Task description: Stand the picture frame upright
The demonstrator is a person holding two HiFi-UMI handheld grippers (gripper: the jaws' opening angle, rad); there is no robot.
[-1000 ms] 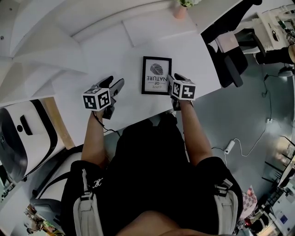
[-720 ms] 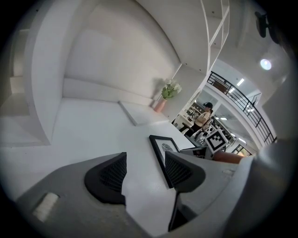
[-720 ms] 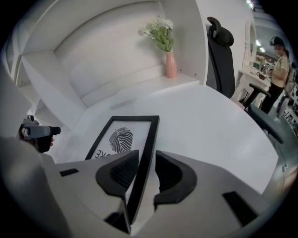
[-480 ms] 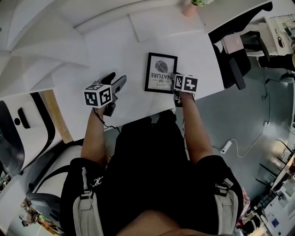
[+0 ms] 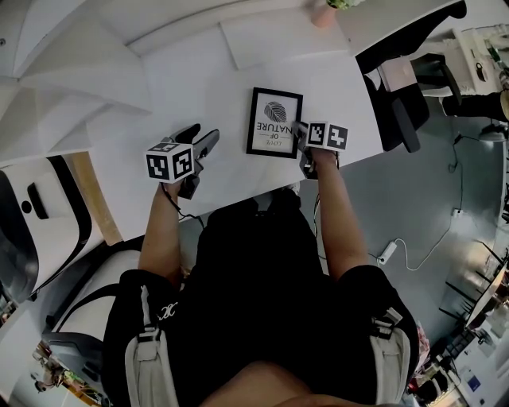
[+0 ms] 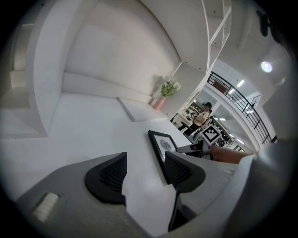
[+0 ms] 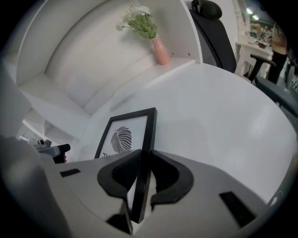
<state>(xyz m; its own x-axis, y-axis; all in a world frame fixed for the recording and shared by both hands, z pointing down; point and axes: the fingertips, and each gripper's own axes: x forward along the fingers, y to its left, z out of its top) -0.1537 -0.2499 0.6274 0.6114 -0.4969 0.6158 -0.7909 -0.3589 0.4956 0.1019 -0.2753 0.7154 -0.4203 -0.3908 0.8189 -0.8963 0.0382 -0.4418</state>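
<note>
Picture frame [image 5: 274, 122] lies face-up on the counter [image 5: 191, 87], long axis pointing away from us. Our right gripper [image 7: 144, 174] has just closed its fingers on the frame's right rail, near our end. Left gripper [image 6: 144, 169] hovers beside the left edge, fingers wide, empty.

Surface: white table [image 5: 199, 87] | front: black picture frame [image 5: 274, 123], print up | back: flat white board [image 5: 278, 40], pink vase [image 5: 324, 16] at its corner

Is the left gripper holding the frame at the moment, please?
No: the left gripper has its jaws apart over the table, and the frame lies beyond them.
</note>
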